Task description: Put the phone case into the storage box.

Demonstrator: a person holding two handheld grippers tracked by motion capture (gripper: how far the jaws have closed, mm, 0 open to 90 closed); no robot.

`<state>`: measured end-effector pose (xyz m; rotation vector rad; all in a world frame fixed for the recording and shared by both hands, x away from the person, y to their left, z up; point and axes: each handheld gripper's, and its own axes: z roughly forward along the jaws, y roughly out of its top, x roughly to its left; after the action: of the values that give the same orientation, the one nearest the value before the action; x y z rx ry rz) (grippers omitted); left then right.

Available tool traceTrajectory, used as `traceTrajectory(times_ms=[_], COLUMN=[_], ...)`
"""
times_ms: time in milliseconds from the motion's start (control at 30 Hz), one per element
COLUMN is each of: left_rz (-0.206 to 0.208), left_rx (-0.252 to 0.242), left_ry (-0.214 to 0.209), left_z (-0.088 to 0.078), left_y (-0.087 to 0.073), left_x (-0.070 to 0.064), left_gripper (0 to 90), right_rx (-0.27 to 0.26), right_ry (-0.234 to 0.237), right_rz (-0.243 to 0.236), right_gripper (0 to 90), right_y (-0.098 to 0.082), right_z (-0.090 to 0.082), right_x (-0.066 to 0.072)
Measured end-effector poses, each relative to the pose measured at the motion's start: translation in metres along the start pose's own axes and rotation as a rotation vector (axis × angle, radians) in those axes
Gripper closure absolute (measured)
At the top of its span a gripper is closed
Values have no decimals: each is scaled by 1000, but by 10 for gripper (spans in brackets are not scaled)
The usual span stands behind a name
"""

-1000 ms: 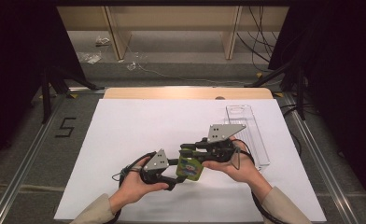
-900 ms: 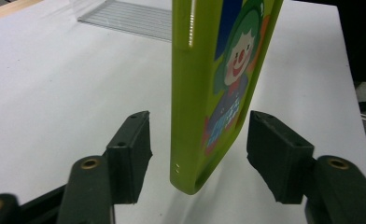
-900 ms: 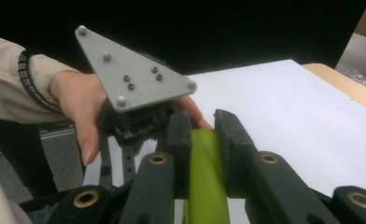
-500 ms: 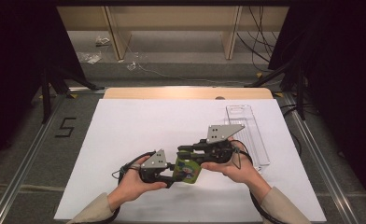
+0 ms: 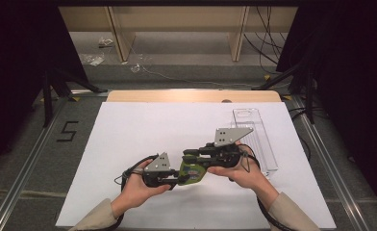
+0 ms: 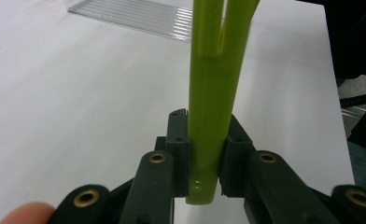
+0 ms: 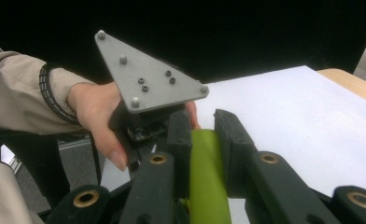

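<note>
Green flat plastic pouch [image 5: 192, 172]: held above white bench [image 5: 129, 139] at 6 o'clock. Right tool [image 5: 189, 156] clamped on it; left tool [image 5: 176, 181] just closed onto opposite end. Step: two-tool hold. Next: judged pull or reposition; keep grips firm.

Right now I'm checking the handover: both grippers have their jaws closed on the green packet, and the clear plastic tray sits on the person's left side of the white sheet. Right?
One slip: the clear plastic tray lies on the right side of the white sheet, as the high view shows. The rest holds: the left gripper, its jaws just closing, and the right gripper both clamp the green packet.
</note>
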<state>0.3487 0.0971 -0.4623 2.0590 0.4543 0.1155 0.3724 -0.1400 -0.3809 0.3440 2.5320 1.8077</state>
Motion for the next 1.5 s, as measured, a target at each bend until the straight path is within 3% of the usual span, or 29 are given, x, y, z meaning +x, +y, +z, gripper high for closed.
traceTrajectory(times_ms=[400,500,600,700,867,1033,1167,1267,1500], left_rz=[8,22,18,2,-40,-117,-164,-186,-201], left_rx=[-9,-15,-16,-21,-38,-86,-113,-114,-113], left_ry=[9,18,41,79,158,259,326,353,384], left_z=[-1,-2,-3,-6,-10,-16,-22,-24,-24], left_y=[1,1,0,-1,-2,-3,-4,-6,-6], left_x=[0,1,2,6,12,17,21,25,25], left_gripper=[768,769,769,769,768,768,767,767,766], right_rx=[-24,-30,-57,-86,-150,-183,-176,-172,-177], right_ry=[-2,-16,-52,-90,-164,-242,-297,-337,-413], right_rz=[-11,-26,-39,-42,-29,-11,-13,-6,44], right_gripper=[751,699,565,371,157,150,93,6,4], right_y=[-1,0,-1,-1,-2,-6,-11,-15,-22], right_z=[-1,-1,-2,-4,-5,-5,-3,-1,6], right_x=[-1,-1,-3,-4,-8,-11,-13,-13,-14])
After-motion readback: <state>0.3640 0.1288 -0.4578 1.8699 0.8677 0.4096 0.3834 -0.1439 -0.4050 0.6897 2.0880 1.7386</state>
